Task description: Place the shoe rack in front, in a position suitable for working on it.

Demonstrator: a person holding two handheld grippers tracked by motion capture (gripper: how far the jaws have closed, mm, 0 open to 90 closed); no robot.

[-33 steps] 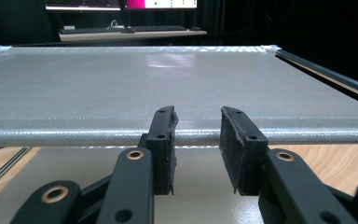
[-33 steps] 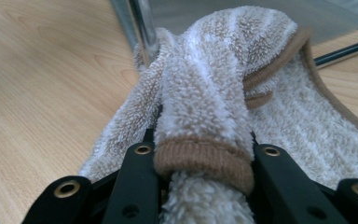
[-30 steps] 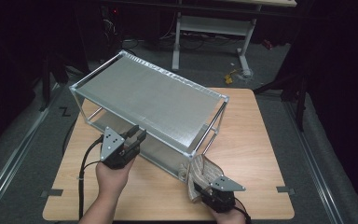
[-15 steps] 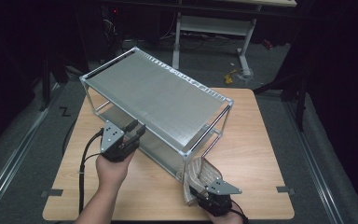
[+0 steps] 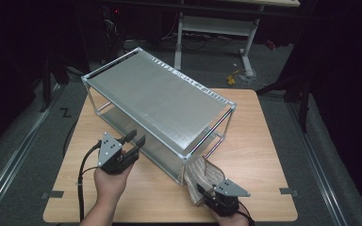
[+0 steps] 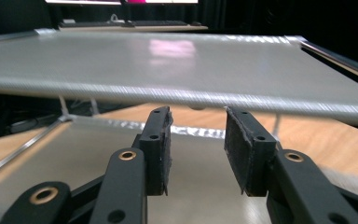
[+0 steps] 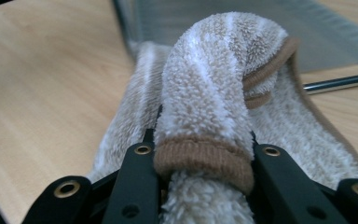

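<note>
Towel (image 7: 209, 93): clamped in right tool (image 5: 215, 190), lower right, its pads hidden by pile | left tool (image 5: 133, 141): jaws just widening, empty, before rack (image 5: 169, 99) | table (image 5: 259, 141)

The left gripper (image 5: 133, 140) has let go of the rack (image 5: 160, 94), now level, jaws opening

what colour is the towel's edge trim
Brown, on the beige-and-white striped terry towel; right gripper view shows it best.
</note>
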